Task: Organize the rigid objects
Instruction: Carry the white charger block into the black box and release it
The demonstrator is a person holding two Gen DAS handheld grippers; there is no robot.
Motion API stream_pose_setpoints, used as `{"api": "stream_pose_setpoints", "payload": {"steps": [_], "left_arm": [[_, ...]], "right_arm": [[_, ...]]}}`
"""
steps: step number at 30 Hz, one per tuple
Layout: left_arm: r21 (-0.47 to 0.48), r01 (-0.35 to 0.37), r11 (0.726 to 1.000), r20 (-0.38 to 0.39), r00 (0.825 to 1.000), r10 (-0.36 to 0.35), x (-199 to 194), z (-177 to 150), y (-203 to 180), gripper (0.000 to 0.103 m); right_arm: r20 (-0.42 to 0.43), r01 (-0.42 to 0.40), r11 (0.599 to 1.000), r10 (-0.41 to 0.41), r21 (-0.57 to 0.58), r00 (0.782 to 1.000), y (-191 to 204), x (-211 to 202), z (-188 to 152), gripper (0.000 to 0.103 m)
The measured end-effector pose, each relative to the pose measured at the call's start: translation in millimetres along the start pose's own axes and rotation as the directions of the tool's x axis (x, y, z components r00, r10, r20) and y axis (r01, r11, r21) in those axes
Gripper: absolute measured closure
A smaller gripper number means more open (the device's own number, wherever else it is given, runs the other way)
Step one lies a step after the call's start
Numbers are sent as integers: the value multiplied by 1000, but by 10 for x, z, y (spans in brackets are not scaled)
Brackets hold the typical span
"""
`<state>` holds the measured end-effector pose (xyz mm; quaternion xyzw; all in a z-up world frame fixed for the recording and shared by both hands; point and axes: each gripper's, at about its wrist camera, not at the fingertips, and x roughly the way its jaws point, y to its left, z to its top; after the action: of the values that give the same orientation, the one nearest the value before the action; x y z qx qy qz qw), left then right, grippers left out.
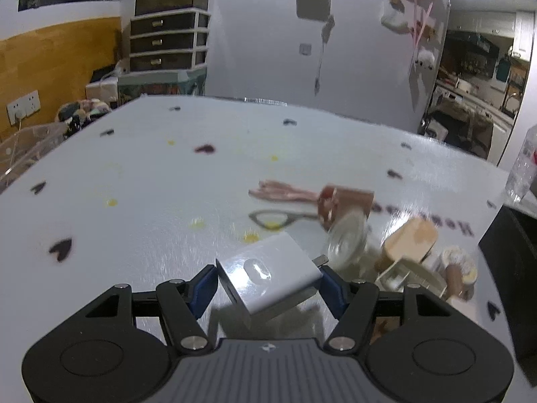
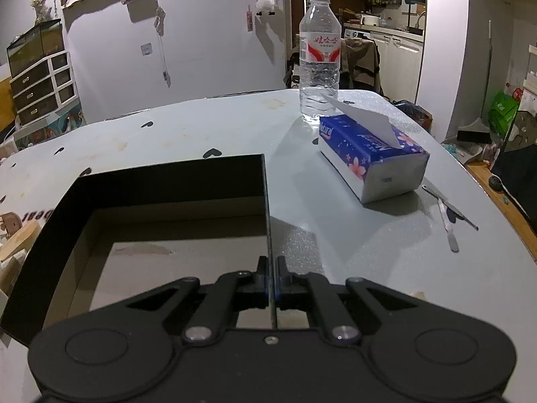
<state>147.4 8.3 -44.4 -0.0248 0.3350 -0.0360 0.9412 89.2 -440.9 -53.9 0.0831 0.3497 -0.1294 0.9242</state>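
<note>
A: How will the white charger (image 1: 268,270) handle?
B: It is judged light, stiff and smooth; it is clamped by its two side faces in the left gripper (image 1: 268,287), tilted, just above the table (image 1: 134,184).
A: And the right gripper (image 2: 271,280)?
B: It is pinched shut on the black box's (image 2: 161,181) thin right wall; the box is judged light but flexible at its wall

Pale wall (image 1: 268,50), drawer unit (image 1: 167,38), perhaps a kitchen (image 2: 386,16) beyond.

Bottle (image 2: 319,57) behind tissue pack (image 2: 372,158)
</note>
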Motion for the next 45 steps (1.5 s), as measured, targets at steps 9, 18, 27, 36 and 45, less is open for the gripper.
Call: {"api": "stream_pose_setpoints", "payload": {"steps": [9, 18, 27, 36, 45], "left_arm": [[95, 216, 972, 46, 974, -221, -188, 297, -577, 37], [214, 513, 831, -116, 858, -500, 3, 459, -1833, 37], [220, 629, 746, -333, 767, -548, 401, 376, -3000, 37], [246, 580, 777, -423, 785, -452, 820, 232, -3488, 37], [250, 595, 764, -405, 781, -476, 912, 233, -3627, 35]], "right_arm": [[30, -15, 1000, 14, 8, 999, -27, -17, -45, 99], [37, -22, 1000, 21, 13, 999, -33, -20, -53, 99], [33, -42, 999, 41, 32, 999, -69, -13, -44, 99], [21, -46, 999, 45, 25, 999, -73, -9, -32, 99], [13, -61, 998, 61, 35, 998, -102, 7, -18, 98]]}}
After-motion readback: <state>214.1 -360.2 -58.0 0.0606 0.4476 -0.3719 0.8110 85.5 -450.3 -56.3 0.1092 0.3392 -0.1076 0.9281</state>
